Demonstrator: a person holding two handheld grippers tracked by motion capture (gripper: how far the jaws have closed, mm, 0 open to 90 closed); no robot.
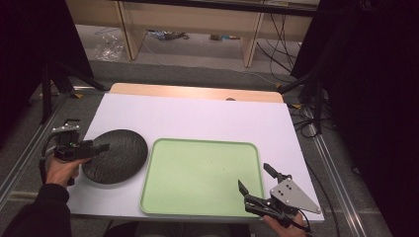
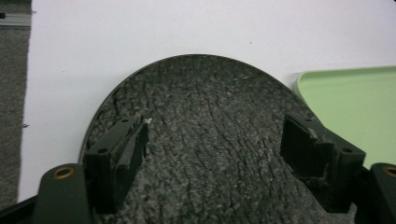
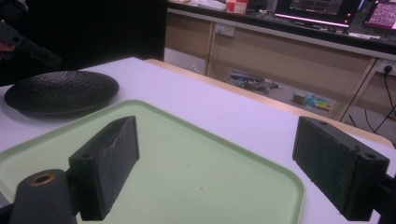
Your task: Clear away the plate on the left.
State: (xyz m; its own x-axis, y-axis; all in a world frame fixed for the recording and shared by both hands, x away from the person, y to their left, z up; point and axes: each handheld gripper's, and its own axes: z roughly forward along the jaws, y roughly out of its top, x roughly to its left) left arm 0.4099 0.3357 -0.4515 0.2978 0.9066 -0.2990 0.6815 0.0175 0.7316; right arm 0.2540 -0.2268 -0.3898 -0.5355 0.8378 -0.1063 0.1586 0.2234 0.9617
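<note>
A round black plate (image 1: 118,157) with a rough, cracked texture lies on the white table, left of a pale green tray (image 1: 200,177). My left gripper (image 1: 101,147) hovers over the plate's left part, held by a hand in a dark sleeve. In the left gripper view the plate (image 2: 210,93) spreads under the left gripper (image 2: 215,126), whose jaws stand wide apart with nothing between them. My right gripper (image 1: 255,178) is open above the tray's near right corner. In the right gripper view the right gripper (image 3: 217,128) spans the bare tray (image 3: 187,172), with the plate (image 3: 60,91) beyond.
The white table top (image 1: 197,116) has a wooden strip along its far edge. Metal rails run along both sides, and cables lie on the floor at the right. Wooden furniture legs and dark curtains stand behind the table.
</note>
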